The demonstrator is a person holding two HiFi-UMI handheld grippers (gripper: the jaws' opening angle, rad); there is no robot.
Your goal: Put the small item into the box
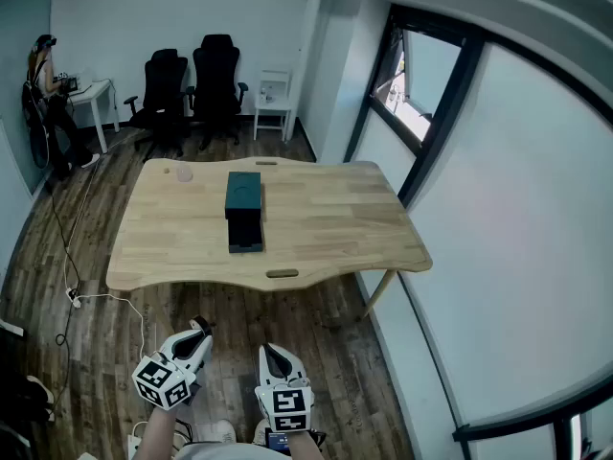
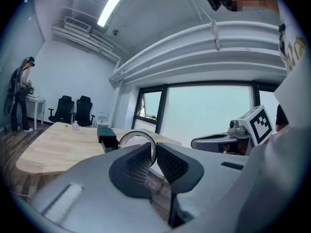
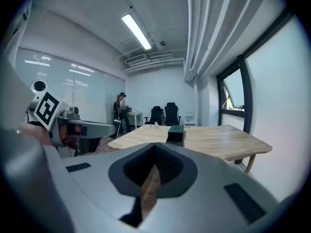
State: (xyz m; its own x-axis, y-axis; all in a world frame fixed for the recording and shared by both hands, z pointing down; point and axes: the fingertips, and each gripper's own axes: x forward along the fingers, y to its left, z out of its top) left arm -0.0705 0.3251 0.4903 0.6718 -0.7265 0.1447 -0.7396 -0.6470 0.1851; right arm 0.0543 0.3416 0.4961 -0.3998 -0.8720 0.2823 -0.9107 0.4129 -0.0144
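Worktop [image 1: 326, 228]: light yellow-brown wood w/ faint stripes. Box [image 1: 243, 199]: dark green. Floor [image 1: 96, 343]: dark brown planks. Chairs [image 1: 215, 75]: black. Wall [image 1: 134, 8]: white. Window frame [image 1: 450, 103]: black. Left hand-held gripper [image 1: 199, 330] & right hand-held gripper [image 1: 274, 355]: grey, w/ black-&-white square patterns on the cubes. Pads [image 2: 137, 165]: black w/ tiny lines. Ring [image 2: 138, 133]: shiny silver-grey.
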